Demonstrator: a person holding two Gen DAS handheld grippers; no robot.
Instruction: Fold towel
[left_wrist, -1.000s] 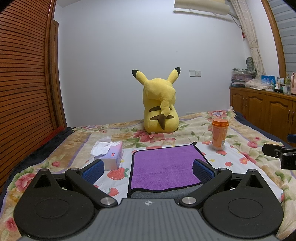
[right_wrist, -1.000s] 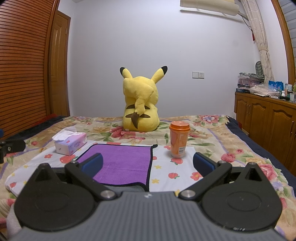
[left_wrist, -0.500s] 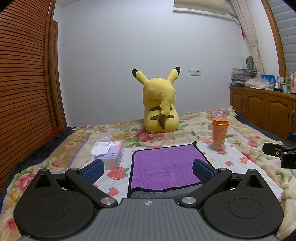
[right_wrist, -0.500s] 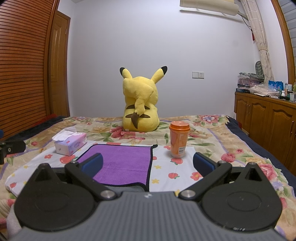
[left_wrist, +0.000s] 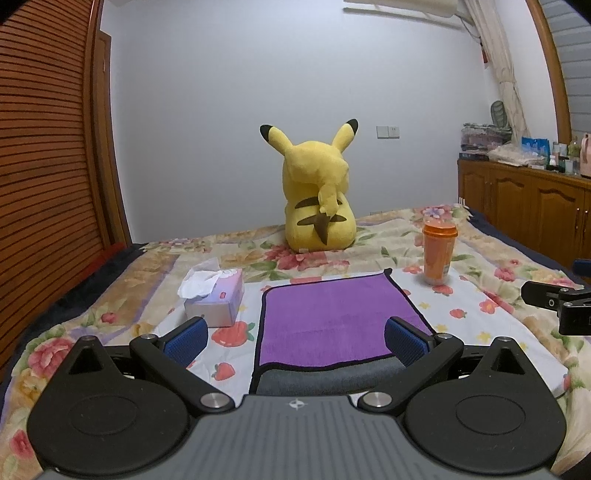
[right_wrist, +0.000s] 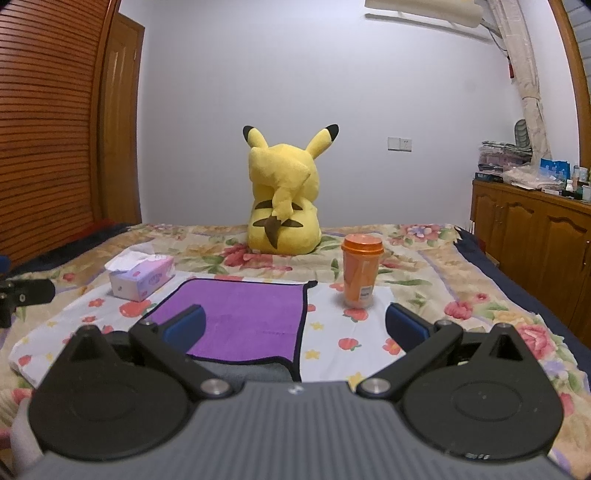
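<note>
From your left wrist, the purple towel (left_wrist: 341, 319) lies flat on the bed (left_wrist: 491, 295), between the tissue box (left_wrist: 216, 301) and the orange cup (left_wrist: 439, 254). No fold looks begun; you are at the approach. Your left gripper (left_wrist: 295, 338) has its fingers (left_wrist: 186, 338) spread wide, holding nothing, above the towel's near edge.

From your right wrist, the towel (right_wrist: 243, 317) sits left of the cup (right_wrist: 361, 271). Your right gripper (right_wrist: 295, 328) is likewise wide apart and empty. Next, you likely need to bring each down on a near corner.

Pale wall (left_wrist: 236, 110), slatted wooden wardrobe (left_wrist: 44, 166) (left), wooden cabinets (right_wrist: 532, 236), floral bedspread (right_wrist: 424, 273)
</note>
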